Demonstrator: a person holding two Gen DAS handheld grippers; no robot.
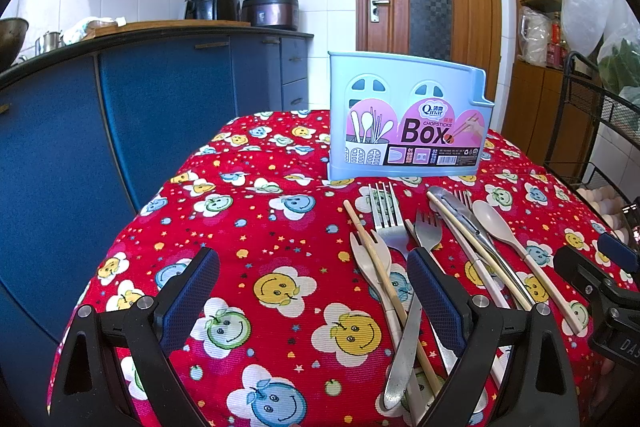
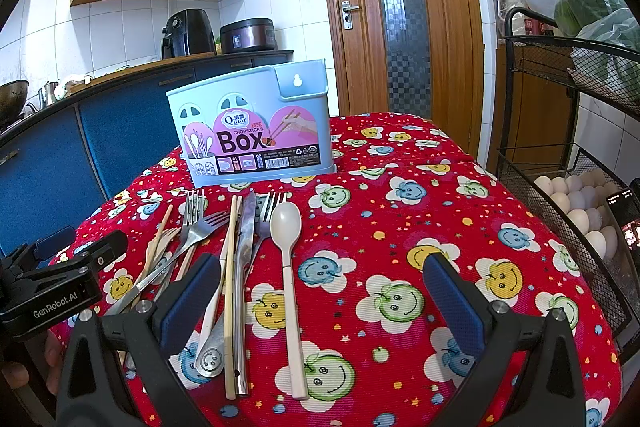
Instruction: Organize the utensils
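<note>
A light blue chopsticks box (image 1: 408,119) stands upright at the far side of the red patterned tablecloth (image 1: 248,227); it also shows in the right wrist view (image 2: 256,131). In front of it lies a loose pile of utensils: metal forks (image 1: 384,215), a wooden chopstick (image 1: 376,259), a cream fork (image 1: 370,263), a metal knife (image 2: 245,239) and a cream spoon (image 2: 286,223). My left gripper (image 1: 314,267) is open and empty, low over the cloth, left of the pile. My right gripper (image 2: 320,275) is open and empty, right of the pile, near the cream spoon's handle.
Blue kitchen cabinets (image 1: 120,131) stand close on the left. A black wire rack (image 2: 568,163) holding eggs (image 2: 576,203) stands at the table's right edge. A wooden door (image 2: 400,15) is behind the table.
</note>
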